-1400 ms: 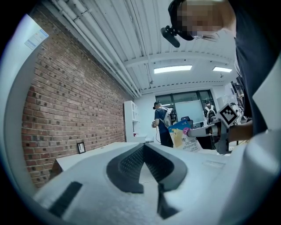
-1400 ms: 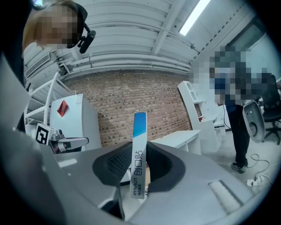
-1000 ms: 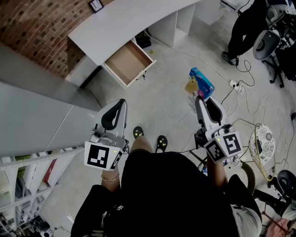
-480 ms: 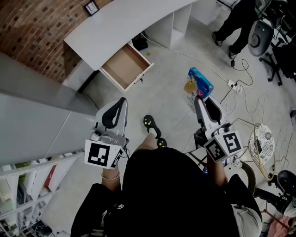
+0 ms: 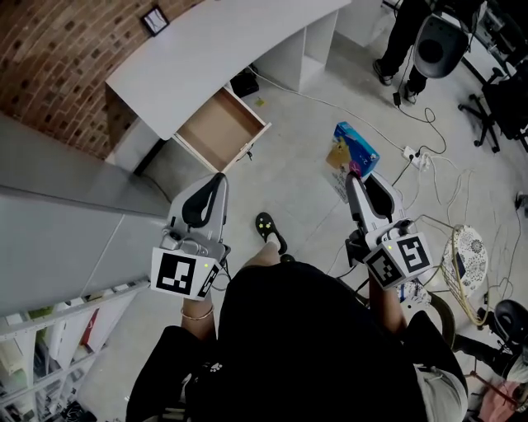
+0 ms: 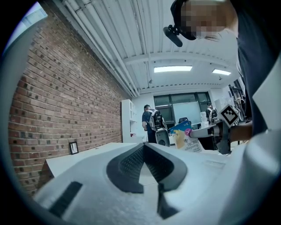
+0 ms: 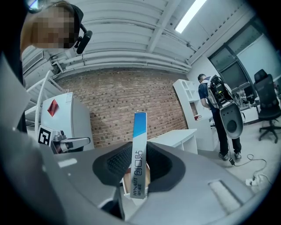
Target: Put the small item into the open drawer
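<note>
Drawer (image 5: 219, 124) hangs open from the front edge of the white desk (image 5: 206, 49). The right gripper (image 5: 355, 175) clamps the small blue box (image 5: 358, 149) upright over the floor, well apart from the drawer. The left gripper (image 5: 218, 178) is clenched on nothing.

Head view: the camera sits on the person's head and faces steeply down at the floor (image 5: 289, 173). The left gripper (image 5: 219, 180) at 8 o'clock and the right gripper (image 5: 353, 175) at 4 o'clock are close under the lens. The white desk (image 5: 223, 41) and its open drawer (image 5: 216, 124) lie farther off at 11 o'clock.

Left gripper view: the lens is just behind its own jaws. It faces level over the desk top toward the windows (image 6: 189, 103), with the brick wall (image 6: 66, 101) at 9 o'clock.

Right gripper view: same mounting, level, facing the brick wall.

Shared:
- All three views catch the blue bandage box (image 7: 139, 154).
- Each gripper view shows the other gripper.
- The head and left gripper views both show the framed picture (image 5: 154, 18).
- Both gripper views show the person with a backpack (image 7: 215, 99).
</note>
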Motion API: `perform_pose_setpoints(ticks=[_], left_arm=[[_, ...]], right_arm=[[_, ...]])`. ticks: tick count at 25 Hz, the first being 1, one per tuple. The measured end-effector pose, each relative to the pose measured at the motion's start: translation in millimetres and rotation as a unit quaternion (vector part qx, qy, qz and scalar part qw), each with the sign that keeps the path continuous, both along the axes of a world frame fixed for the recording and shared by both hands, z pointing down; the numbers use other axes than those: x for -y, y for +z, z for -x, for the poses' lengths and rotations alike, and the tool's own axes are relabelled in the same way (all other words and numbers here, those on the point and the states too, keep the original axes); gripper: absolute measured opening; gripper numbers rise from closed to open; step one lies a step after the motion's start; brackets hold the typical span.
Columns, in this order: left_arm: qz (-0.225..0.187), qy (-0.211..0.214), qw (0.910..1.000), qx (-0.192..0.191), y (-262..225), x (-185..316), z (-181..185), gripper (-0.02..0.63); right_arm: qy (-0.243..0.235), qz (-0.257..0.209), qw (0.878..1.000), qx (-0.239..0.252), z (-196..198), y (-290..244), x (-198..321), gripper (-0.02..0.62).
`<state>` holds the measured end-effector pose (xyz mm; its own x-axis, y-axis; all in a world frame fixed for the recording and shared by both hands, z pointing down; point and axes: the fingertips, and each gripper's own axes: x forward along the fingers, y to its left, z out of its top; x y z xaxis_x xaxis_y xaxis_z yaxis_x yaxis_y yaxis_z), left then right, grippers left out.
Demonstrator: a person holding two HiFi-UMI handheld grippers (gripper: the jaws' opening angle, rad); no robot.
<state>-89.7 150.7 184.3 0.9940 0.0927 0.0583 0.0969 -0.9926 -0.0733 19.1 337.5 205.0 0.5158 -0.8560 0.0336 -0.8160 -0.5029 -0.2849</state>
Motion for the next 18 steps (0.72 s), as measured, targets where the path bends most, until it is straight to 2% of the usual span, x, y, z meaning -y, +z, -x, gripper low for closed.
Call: perform_pose_setpoints(ticks=[18], left_arm=[[0.008, 0.008, 0.9999, 0.009, 8, 66, -78, -0.002]], right_arm=[[-0.002, 0.018, 1.0, 0.0, -73, -3, 71, 0.106]])
